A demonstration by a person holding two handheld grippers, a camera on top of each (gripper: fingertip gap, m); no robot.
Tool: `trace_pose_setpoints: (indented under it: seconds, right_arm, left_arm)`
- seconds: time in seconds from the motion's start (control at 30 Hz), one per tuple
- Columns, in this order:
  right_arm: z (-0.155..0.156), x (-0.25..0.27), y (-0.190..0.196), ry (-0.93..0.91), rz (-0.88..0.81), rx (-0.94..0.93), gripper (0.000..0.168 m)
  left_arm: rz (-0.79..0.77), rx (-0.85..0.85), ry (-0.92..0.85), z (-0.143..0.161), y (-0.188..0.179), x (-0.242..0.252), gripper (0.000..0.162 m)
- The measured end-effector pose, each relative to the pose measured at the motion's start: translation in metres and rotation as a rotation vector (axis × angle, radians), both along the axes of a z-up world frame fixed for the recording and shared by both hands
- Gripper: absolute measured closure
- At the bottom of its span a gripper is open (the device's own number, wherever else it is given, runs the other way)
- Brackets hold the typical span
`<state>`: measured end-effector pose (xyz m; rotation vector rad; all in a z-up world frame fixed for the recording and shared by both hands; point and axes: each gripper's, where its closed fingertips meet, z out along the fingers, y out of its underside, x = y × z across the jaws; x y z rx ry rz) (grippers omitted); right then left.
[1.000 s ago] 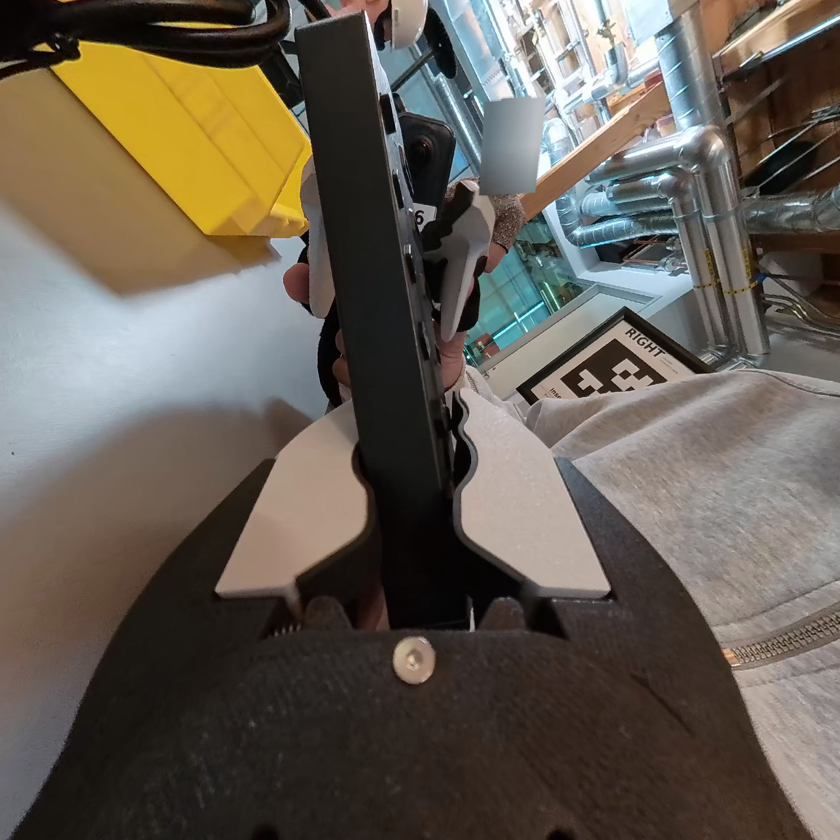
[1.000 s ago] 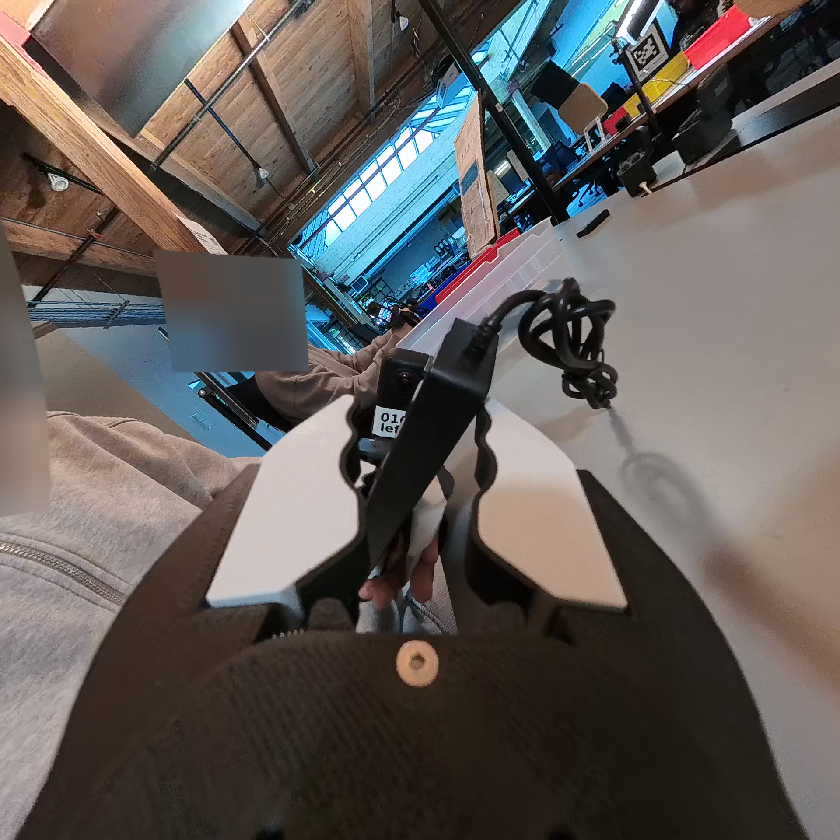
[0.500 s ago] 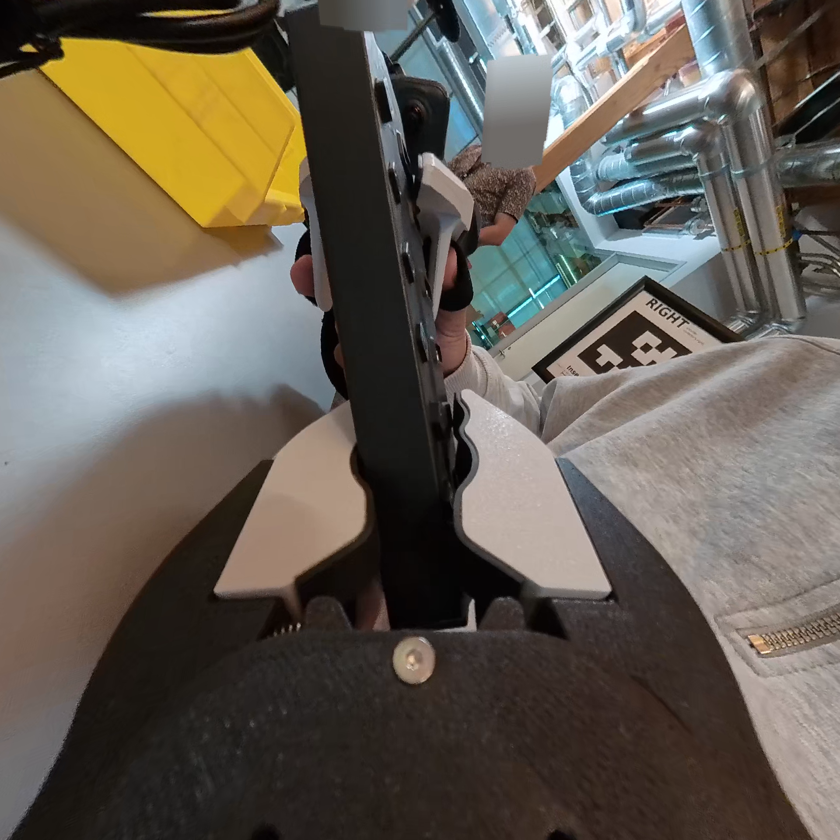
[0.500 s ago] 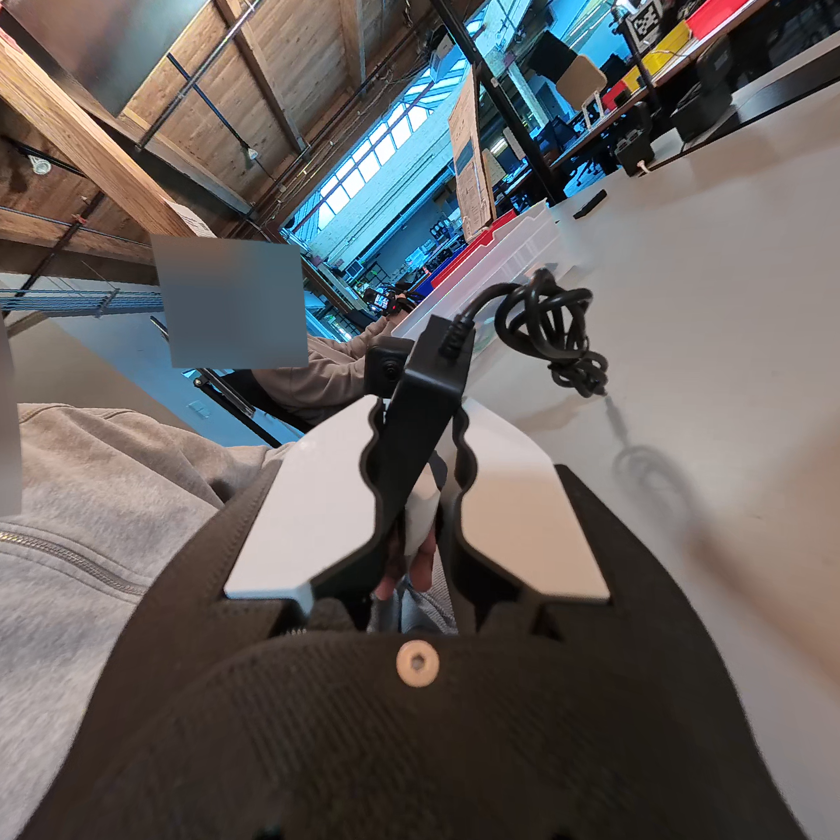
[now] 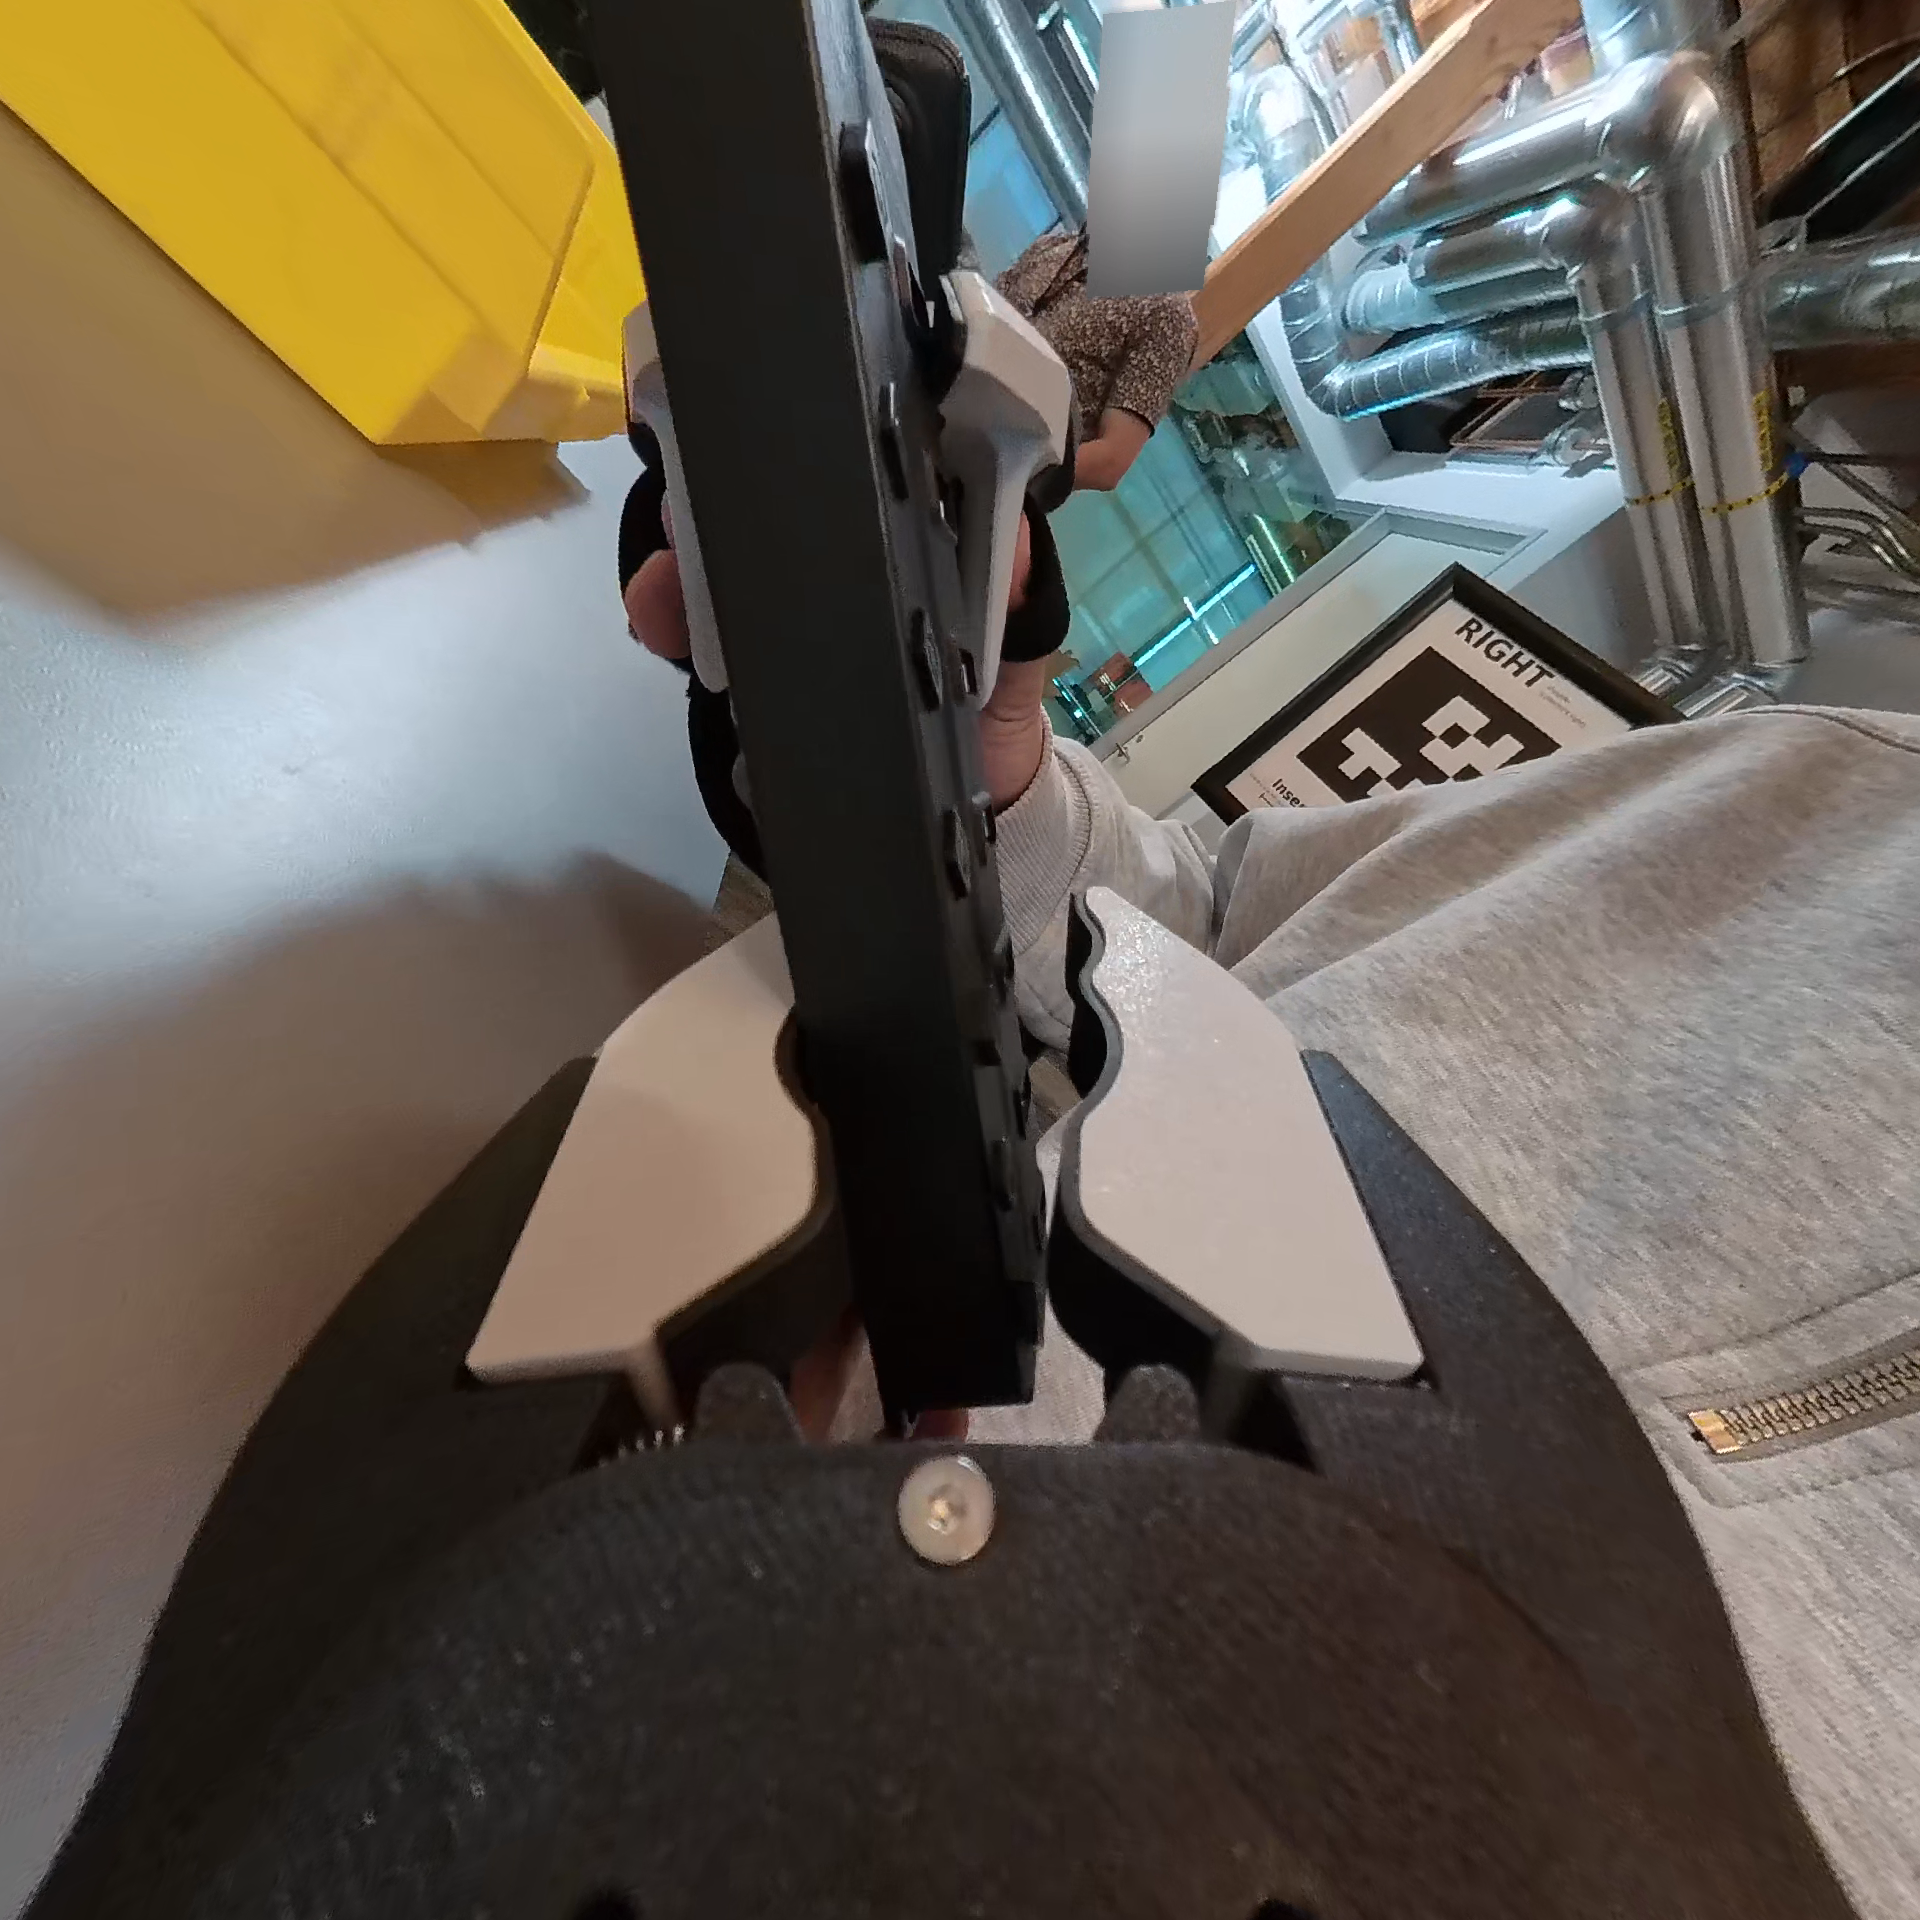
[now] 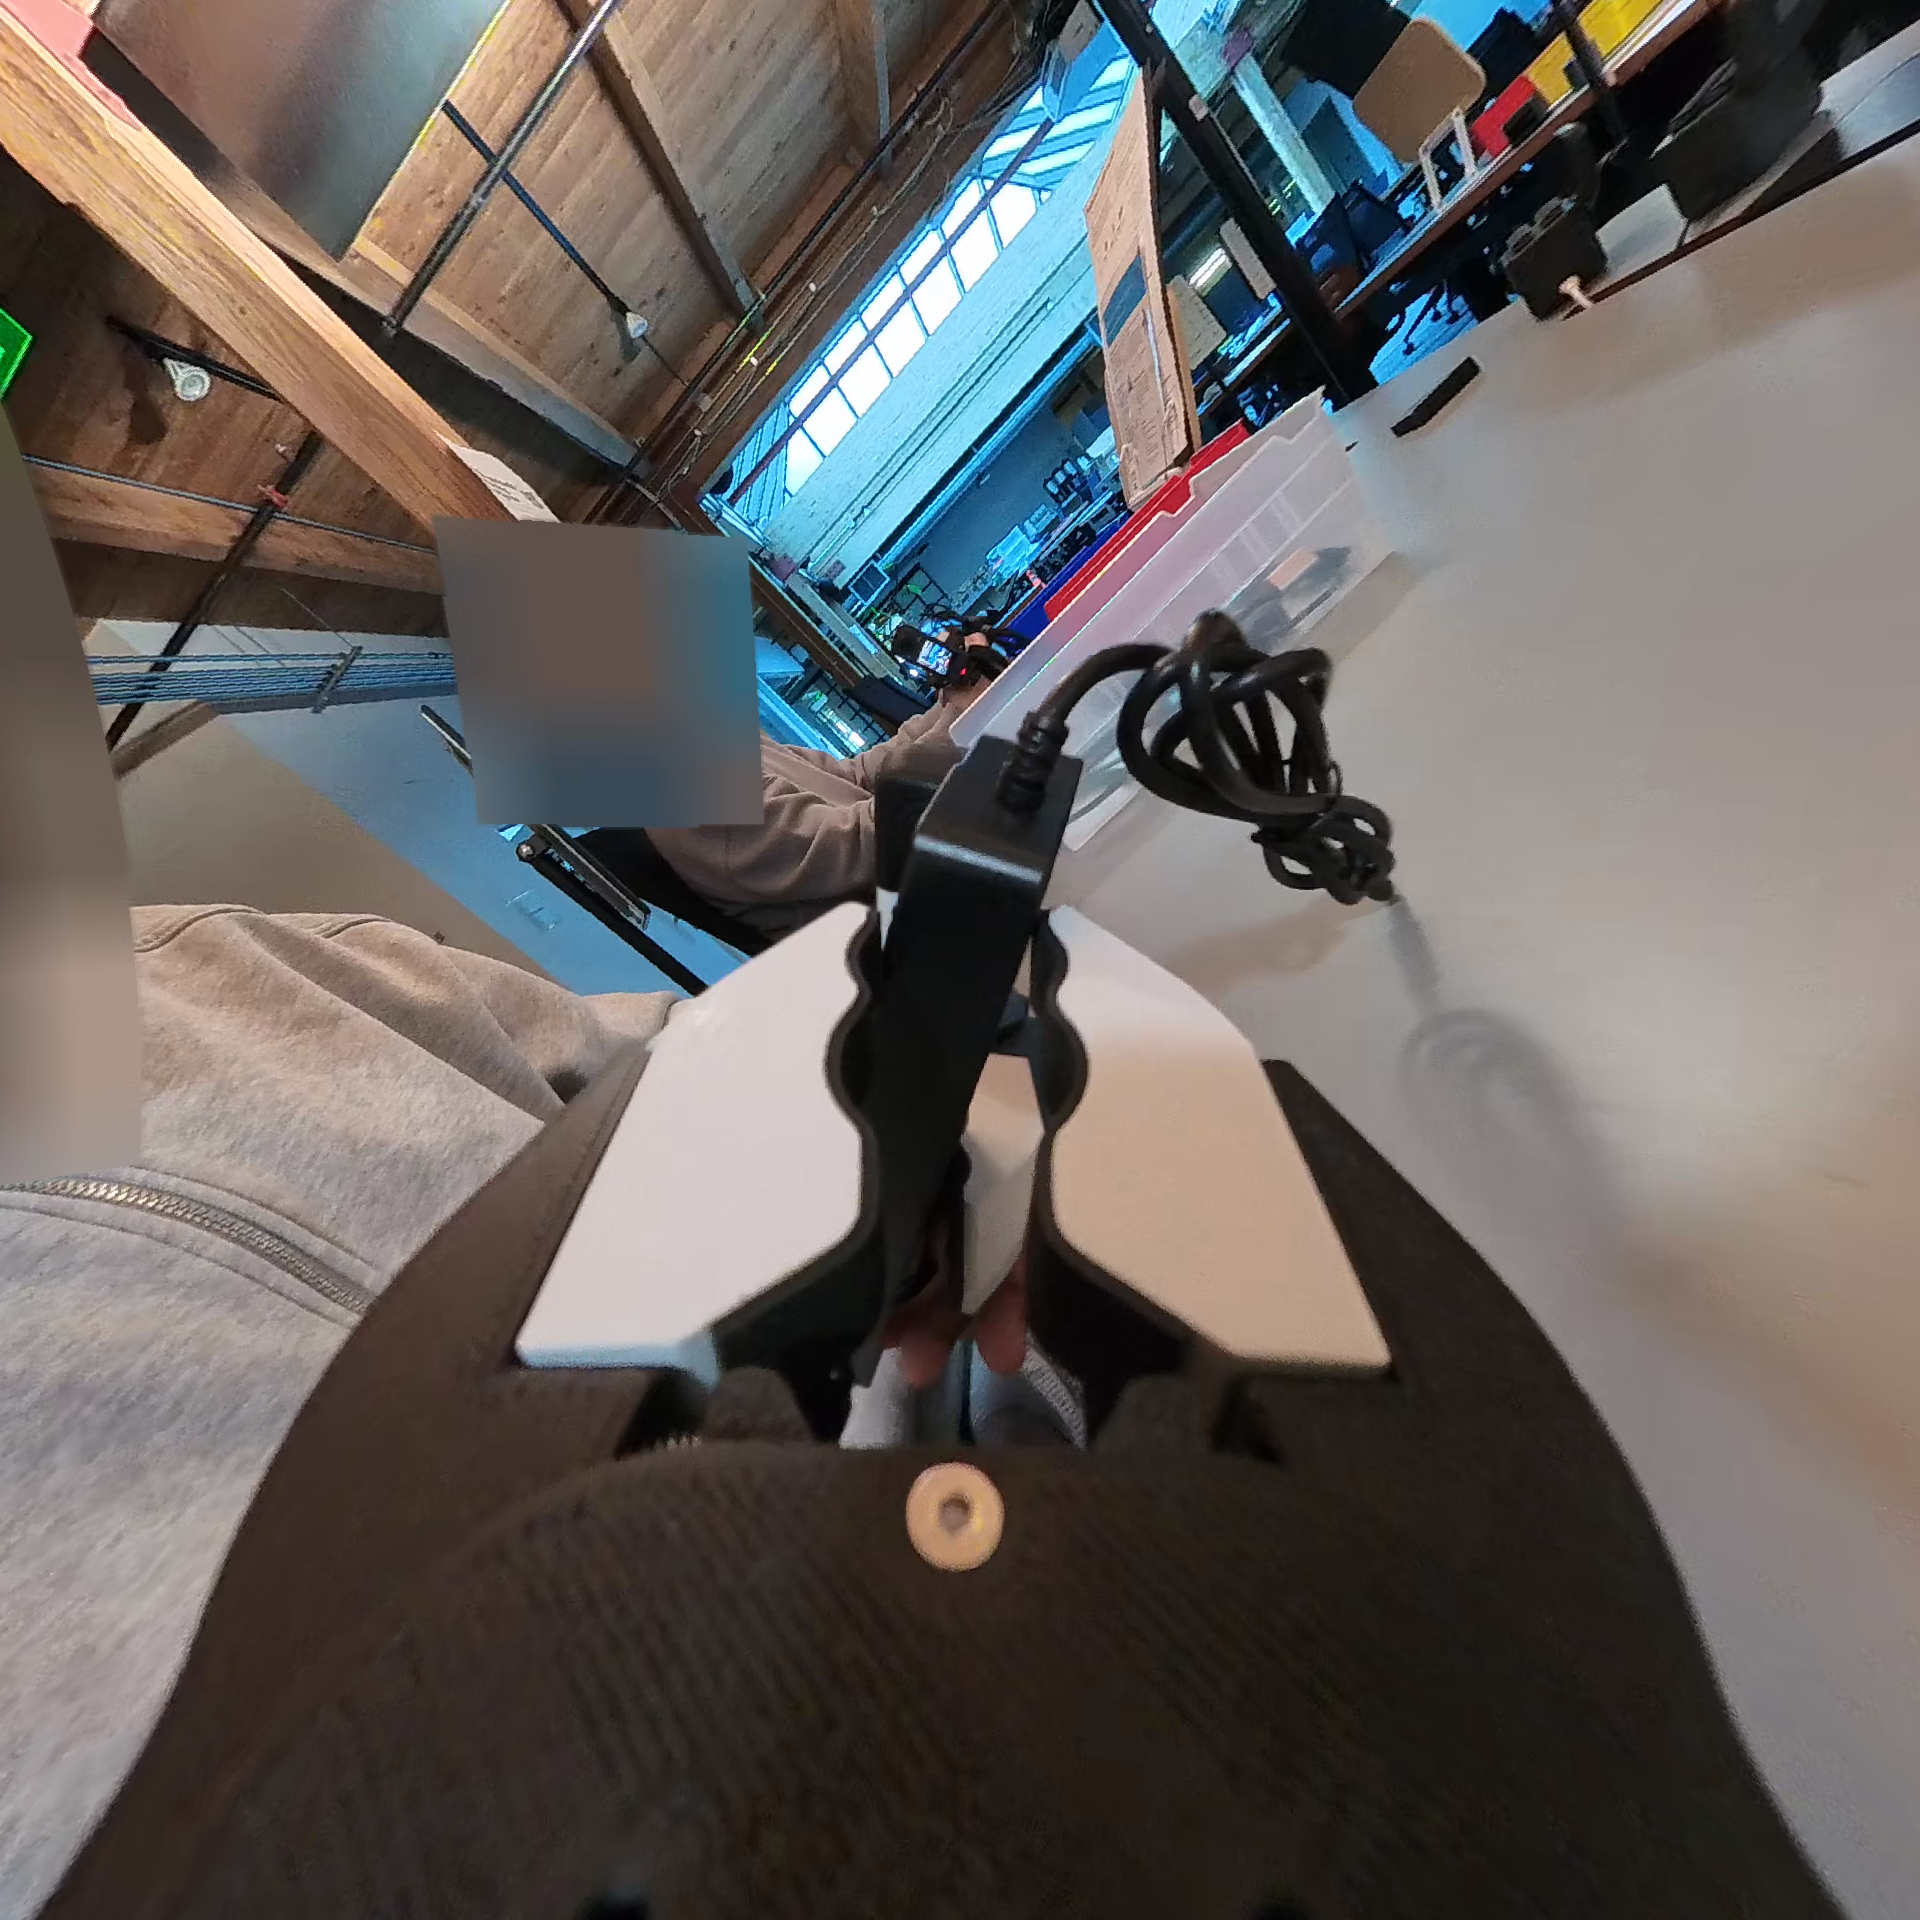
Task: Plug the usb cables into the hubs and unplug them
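While held off the table between two grippers: long black USB hub (image 5: 831,665), running from frame centre to the top edge in the left wrist view, port side with its row of buttons and sockets facing frame right

Left gripper (image 5: 940,1049): fingers parted slightly wider than the hub; left pad against its flat back, right pad (image 5: 1184,1122) standing just clear of its port side; lower end of the hub lodged between them

Right gripper (image 6: 951,997): white fingers closed on the hub (image 6: 961,935) across its narrow faces, mid-frame in the right wrist view; seen from the left wrist view as a white pair (image 5: 831,416) clamped on the hub's upper part

Black cable (image 6: 1236,748): leaving the hub's far end, bundled in a coil, hanging right of centre above the white table (image 6: 1621,727)

Yellow bin (image 5: 312,208): upper left of the left wrist view, on the table

Grey zipped sweatshirt (image 5: 1558,1039): right side of the left wrist view

Framed black-and-white marker card (image 5: 1434,727): right of centre, behind the sleeve

Clear plastic bins (image 6: 1226,561): upper right of the right wrist view
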<state>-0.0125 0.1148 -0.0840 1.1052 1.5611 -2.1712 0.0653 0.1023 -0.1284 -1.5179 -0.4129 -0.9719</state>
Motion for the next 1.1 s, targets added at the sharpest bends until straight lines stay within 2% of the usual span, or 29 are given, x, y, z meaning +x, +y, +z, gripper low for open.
trace_pose_setpoints:
  seconds: [1.1]
  right_arm:
    - [-0.002,0.012,-0.016,-0.026,0.109,-0.013,0.141]
  left_arm:
    - [-0.029,0.002,-0.024,-0.002,0.001,0.005,0.129]
